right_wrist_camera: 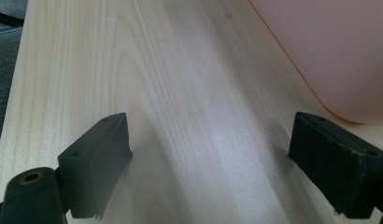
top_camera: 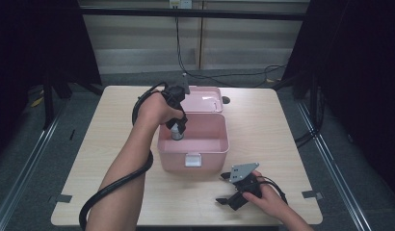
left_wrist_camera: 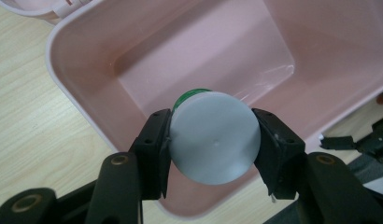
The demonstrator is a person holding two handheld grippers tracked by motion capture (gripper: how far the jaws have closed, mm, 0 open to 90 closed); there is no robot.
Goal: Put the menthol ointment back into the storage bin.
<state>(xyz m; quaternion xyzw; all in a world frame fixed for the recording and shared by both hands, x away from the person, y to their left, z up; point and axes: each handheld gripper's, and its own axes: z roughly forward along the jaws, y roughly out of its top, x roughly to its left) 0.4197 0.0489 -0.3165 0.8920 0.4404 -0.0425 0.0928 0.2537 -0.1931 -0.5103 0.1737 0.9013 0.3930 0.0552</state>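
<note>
The left claw (left_wrist_camera: 212,140) is clamped across a small round grey-capped, green-banded bottle (left_wrist_camera: 213,137) above the open pink box (left_wrist_camera: 82,84), likely light, rigid and smooth-sided, best gripped across its body, while the right claw (right_wrist_camera: 213,163) gapes empty over the desk (right_wrist_camera: 180,93).

L gripper (top_camera: 177,126) clamped, R gripper (top_camera: 232,188) jaws wide.

No legible text, label, brand, number or sign appears in any view. The grey-capped container (left_wrist_camera: 213,137), the pink box (top_camera: 193,139) and the table (top_camera: 263,125) carry plain, unmarked surfaces as far as can be seen.
</note>
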